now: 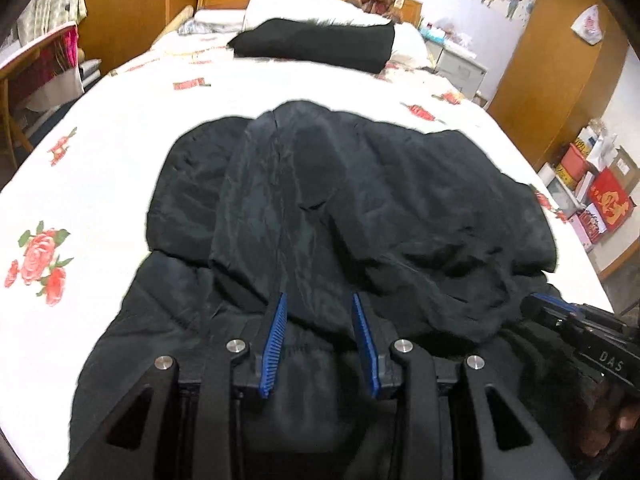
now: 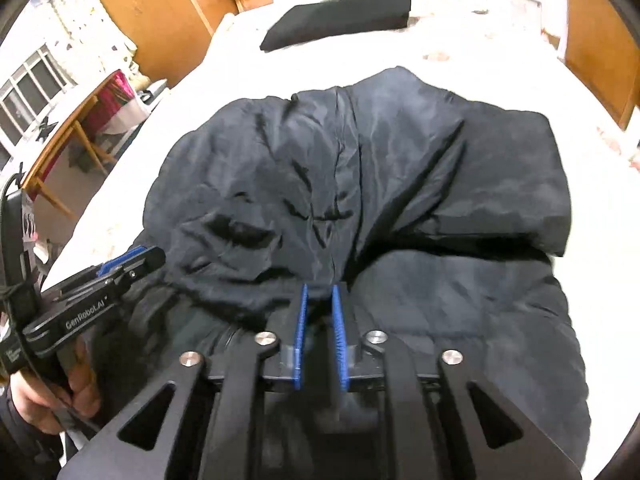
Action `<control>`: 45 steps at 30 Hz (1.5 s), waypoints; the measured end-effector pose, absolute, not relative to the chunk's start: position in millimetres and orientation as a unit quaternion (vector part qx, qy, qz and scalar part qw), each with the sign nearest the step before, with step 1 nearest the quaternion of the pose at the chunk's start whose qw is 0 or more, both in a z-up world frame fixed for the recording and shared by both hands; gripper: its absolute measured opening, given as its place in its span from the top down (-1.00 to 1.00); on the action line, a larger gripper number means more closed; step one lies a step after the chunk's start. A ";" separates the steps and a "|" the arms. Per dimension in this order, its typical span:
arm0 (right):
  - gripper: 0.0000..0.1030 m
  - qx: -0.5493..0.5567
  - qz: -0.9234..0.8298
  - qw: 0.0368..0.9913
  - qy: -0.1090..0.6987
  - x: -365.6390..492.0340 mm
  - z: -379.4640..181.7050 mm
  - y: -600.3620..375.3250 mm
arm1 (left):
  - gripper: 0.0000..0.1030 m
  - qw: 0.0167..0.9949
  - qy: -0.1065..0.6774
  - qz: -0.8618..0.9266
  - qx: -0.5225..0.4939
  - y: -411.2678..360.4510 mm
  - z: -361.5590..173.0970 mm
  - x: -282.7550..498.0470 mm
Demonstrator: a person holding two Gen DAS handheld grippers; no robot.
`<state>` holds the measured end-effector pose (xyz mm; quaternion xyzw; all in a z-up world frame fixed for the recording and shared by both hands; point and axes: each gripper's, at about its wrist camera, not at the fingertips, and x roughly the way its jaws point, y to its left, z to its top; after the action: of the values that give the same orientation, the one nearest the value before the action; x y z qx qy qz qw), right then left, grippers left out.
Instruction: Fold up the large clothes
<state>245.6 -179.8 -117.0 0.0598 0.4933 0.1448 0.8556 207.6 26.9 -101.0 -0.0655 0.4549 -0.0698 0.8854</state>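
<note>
Black padded jacket (image 1: 320, 208), heaped mid-frame on bed (image 1: 120, 152), spreading from under both sets of fingers toward the upper frame. Left gripper (image 1: 318, 300): fingers parted, dark fabric between them, grip uncertain. Right gripper (image 2: 320, 292): fingers narrowly apart, fold between, contact unclear. Lower hem cut off by frame bottom. Matte, creased, puffy, folded over itself.
</note>
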 end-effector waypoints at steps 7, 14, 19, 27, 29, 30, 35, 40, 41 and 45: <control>0.39 0.047 0.136 0.888 0.436 176.2 -61.5 -202.2 | 0.29 0.907 0.409 -0.086 -0.052 33.5 -44.1 141.6; 0.28 0.047 0.116 0.905 0.405 108.1 -36.5 -232.6 | 0.28 0.919 0.382 -0.091 -0.046 46.0 -18.0 83.4; 0.27 0.053 0.099 0.906 0.408 75.2 -43.6 -249.8 | 0.21 0.920 0.381 -0.082 -0.042 58.1 -20.1 51.6; 0.25 0.084 0.071 0.897 0.429 58.6 -63.9 -273.4 | 0.08 0.918 0.392 -0.048 -0.044 90.0 -35.1 23.9; 0.08 0.095 0.066 0.894 0.433 57.4 -69.1 -280.0 | 0.06 0.917 0.396 -0.036 -0.044 98.8 -39.6 21.3; -0.05 0.103 0.064 0.892 0.435 58.6 -72.0 -285.1 | 0.05 0.916 0.397 -0.031 -0.046 103.1 -42.0 20.3; -0.07 0.127 0.049 0.885 0.445 61.4 -83.8 -304.8 | -0.04 0.913 0.405 -0.004 -0.056 125.8 -55.0 23.8; -0.07 0.166 0.031 0.869 0.466 65.3 -103.0 -331.5 | -0.06 0.901 0.429 0.017 -0.065 149.7 -75.4 34.2; -0.07 0.175 0.028 0.863 0.472 66.5 -108.9 -337.3 | -0.06 0.897 0.436 0.021 -0.069 154.1 -81.3 36.8; -0.07 0.203 0.029 0.844 0.496 72.1 -127.3 -348.0 | -0.07 0.877 0.470 0.024 -0.096 167.1 -106.5 45.0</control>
<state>72.1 -348.0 -127.3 0.2029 0.4956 0.0292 0.8440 45.0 167.1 -106.5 -0.0963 0.4697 0.0235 0.8772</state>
